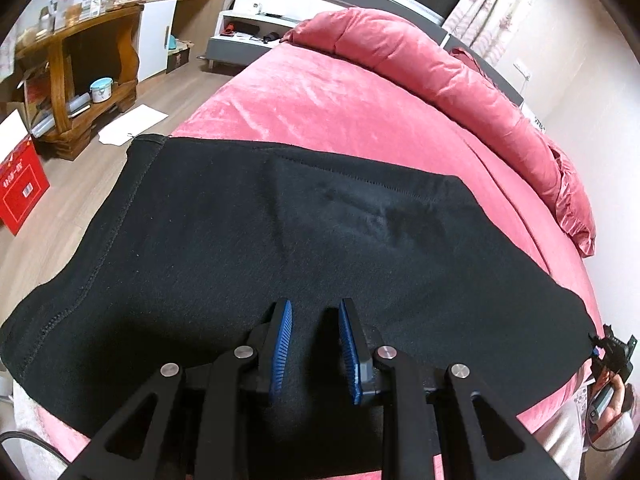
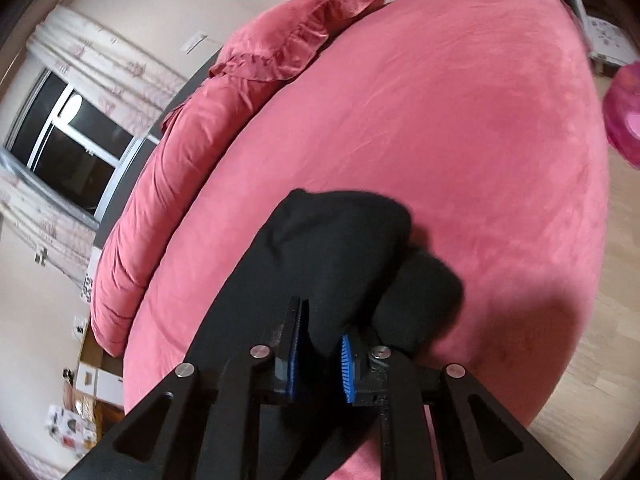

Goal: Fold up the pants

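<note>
Black pants [image 1: 248, 248] lie spread flat across the near part of a pink bed [image 1: 320, 100]. My left gripper [image 1: 314, 312] is open just above the near edge of the pants, with nothing between its blue pads. My right gripper [image 2: 322, 320] is shut on a bunched end of the black pants [image 2: 344, 248], and the fabric humps up over its fingers above the bed [image 2: 460, 120]. The right gripper also shows at the far right edge of the left wrist view [image 1: 612, 348], at the pants' right corner.
A rolled pink duvet [image 1: 460, 72] runs along the bed's far side by a curtained window [image 2: 68, 140]. A wooden stand [image 1: 80, 80], a red box [image 1: 22, 188], white paper [image 1: 132, 124] and a nightstand [image 1: 248, 36] stand on the wood floor to the left.
</note>
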Available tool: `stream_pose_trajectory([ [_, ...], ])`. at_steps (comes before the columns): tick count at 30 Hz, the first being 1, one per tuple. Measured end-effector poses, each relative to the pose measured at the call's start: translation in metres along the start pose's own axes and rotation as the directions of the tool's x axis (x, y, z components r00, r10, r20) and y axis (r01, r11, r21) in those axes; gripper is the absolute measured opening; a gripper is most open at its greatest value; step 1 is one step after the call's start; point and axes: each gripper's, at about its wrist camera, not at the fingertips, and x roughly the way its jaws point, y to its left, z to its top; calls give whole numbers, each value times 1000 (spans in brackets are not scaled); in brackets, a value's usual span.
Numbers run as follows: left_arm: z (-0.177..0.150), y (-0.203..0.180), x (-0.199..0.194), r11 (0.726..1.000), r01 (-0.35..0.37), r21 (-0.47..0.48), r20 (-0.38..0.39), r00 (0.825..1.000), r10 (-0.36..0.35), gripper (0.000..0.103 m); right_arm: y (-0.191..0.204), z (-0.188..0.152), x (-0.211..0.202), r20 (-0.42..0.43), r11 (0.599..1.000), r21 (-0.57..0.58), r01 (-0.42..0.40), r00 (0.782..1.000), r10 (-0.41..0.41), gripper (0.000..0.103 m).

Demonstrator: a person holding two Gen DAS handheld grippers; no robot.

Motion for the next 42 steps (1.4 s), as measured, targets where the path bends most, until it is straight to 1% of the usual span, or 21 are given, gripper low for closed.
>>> stream_pose_trajectory([
  [5,-1,0,2,1000,-9,6,-15,1000,9,24,6,-8,-18,29,999,-31,42,999,-41,7],
  [8,-1,-4,5,1000,-18,13,-21,1000,18,24,-2,-14,-7,-5,992,-44,121,993,-121,7],
  [11,1,-4,5,1000,-15,9,-19,1000,16,24,-8,-12,-6,-18,995,7,103,995,-102,9],
  [13,1,-4,3,1000,-26,2,-13,1000,26,24,3,-8,-19,47,987,-6,159,986,-158,16],
  [15,3,-8,-4,1000,-23,8,17,1000,23,24,24,-7,-40,166,954,-46,297,944,-285,19],
  [16,3,-11,-7,1000,-18,15,30,999,17,25,37,-9,-51,236,945,-68,320,925,-297,19],
  [18,7,-19,-12,999,-2,34,55,999,0,25,71,-17,-70,346,928,-161,335,900,-265,19],
  [19,8,-24,-12,999,9,45,60,998,-12,25,97,-27,-75,382,911,-245,333,896,-224,19],
  [20,8,-27,-12,998,20,60,61,998,-24,26,113,-34,-74,380,900,-307,311,907,-184,20],
  [21,10,-34,-10,997,31,77,56,998,-35,26,140,-47,-67,335,877,-409,251,936,-111,22],
  [23,11,-44,-5,994,51,99,45,997,-56,26,191,-80,-41,140,813,-580,50,989,39,25],
  [24,12,-50,0,992,58,112,36,997,-62,26,215,-100,-26,22,777,-627,-64,995,100,26],
  [25,12,-55,4,990,61,124,28,997,-65,26,237,-118,-12,-79,740,-654,-155,987,137,28],
  [27,14,-61,11,987,68,144,19,997,-71,26,280,-162,20,-290,654,-679,-334,940,179,31],
  [30,14,-64,16,986,69,153,17,997,-73,26,343,-232,71,-523,547,-650,-527,833,180,31],
  [33,18,-53,11,988,65,142,40,997,-71,26,381,-276,110,-601,525,-635,-567,789,125,31],
  [36,27,-36,7,993,51,106,71,996,-59,27,403,-304,139,-622,495,-661,-564,781,59,31],
  [38,33,-26,9,996,36,78,81,996,-42,28,407,-322,153,-652,480,-662,-575,758,10,31],
  [40,38,-13,15,999,24,40,74,997,-27,28,406,-336,164,-646,456,-688,-564,763,-31,28],
  [41,40,-7,19,1000,18,22,66,998,-19,28,406,-341,164,-637,442,-700,-560,770,-33,11],
  [42,43,-2,23,1000,9,4,56,998,-9,28,413,-344,168,-627,427,-714,-555,778,-39,9],
])
